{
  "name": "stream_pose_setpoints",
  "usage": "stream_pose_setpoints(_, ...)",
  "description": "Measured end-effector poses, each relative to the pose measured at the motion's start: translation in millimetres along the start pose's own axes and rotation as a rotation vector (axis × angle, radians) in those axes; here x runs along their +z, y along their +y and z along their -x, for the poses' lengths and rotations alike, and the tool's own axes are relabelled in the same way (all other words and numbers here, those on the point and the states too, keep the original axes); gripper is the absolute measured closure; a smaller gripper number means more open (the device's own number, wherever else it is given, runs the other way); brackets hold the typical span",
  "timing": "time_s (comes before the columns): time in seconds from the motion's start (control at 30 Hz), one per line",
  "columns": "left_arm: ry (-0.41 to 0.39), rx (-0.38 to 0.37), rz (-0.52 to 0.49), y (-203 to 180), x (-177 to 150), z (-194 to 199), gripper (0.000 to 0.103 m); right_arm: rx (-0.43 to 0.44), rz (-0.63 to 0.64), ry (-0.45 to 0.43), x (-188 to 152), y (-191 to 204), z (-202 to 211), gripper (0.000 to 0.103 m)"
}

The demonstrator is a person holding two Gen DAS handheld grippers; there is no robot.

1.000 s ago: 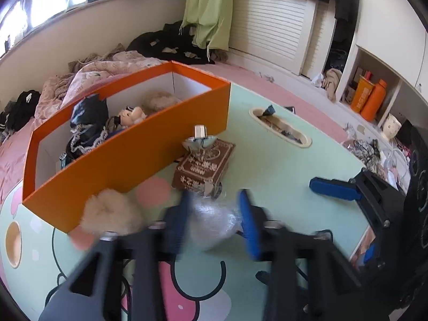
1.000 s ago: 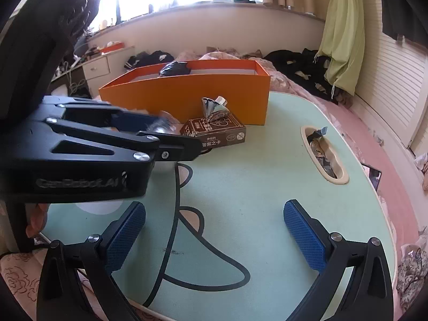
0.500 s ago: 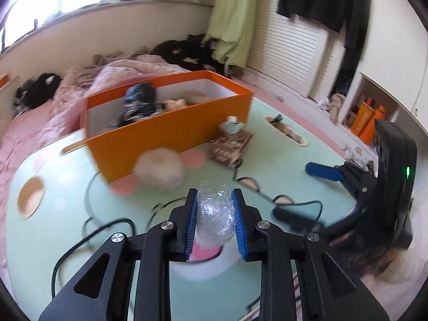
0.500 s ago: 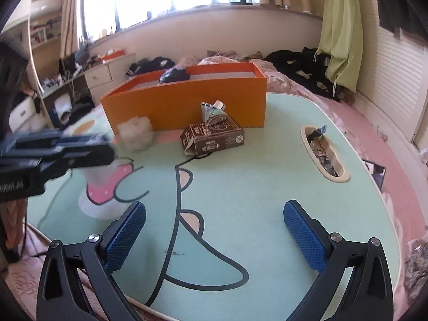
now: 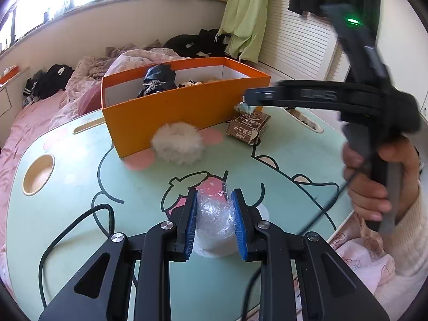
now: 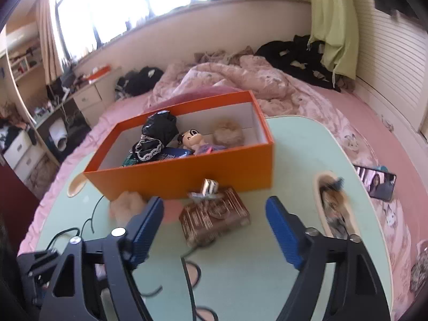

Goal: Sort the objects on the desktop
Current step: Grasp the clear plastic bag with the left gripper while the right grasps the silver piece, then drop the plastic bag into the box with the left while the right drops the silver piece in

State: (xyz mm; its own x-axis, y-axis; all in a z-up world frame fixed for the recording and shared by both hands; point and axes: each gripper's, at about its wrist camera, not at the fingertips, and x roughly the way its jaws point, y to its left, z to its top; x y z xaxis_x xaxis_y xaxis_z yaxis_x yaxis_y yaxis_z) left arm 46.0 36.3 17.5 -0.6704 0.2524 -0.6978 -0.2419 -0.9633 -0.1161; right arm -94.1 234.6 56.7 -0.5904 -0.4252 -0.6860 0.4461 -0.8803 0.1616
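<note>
My left gripper is shut on a crumpled clear plastic wrap ball, held above the near part of the mint-green cartoon table. My right gripper is open and empty, raised over a brown carton with a small crumpled packet on top. The carton also shows in the left wrist view. An orange box behind it holds dark cloth, a doll and a fluffy ball; it also shows in the left wrist view. A white fluffy pompom lies against the box front.
A long tray slot with clutter sits in the table at the right. A round cup hole is at the table's left. A phone lies on the pink bedding past the right edge. The right hand and handle cross the left view.
My right gripper has risen and swung toward the orange box, now over the brown carton. My left gripper still holds the plastic ball and has drawn back a little toward the table's near edge.
</note>
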Motion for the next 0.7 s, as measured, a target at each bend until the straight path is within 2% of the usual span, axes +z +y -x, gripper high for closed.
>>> stream_pose_setpoints(0.07, 0.0, 0.001, 0.002, 1, 0, 0, 0.077, -0.016, -0.003, 0.036, 4, 1, -14, 0.047)
stream_pose_setpoints(0.13, -0.001, 0.002, 0.001, 1, 0, 1, 0.077, -0.016, -0.016, 0.07, 6, -2, -27, 0.065)
stream_pose_setpoints(0.17, -0.002, 0.002, 0.0, 1, 1, 0, 0.077, -0.033, -0.01, 0.057, 6, -1, -26, 0.068)
stream_pose_setpoints(0.27, -0.006, 0.004, -0.002, 1, 3, 2, 0.077, 0.001, -0.011, 0.054, 2, -3, -20, 0.068)
stream_pose_setpoints(0.47, -0.054, 0.005, -0.002, 4, 27, 13, 0.077, 0.031, -0.02, -0.04, 5, -7, 10, 0.068)
stream_pose_setpoints(0.7, -0.144, 0.067, 0.011, 22, 100, 17, 0.077, 0.015, 0.023, -0.133, 53, 9, 21, 0.068)
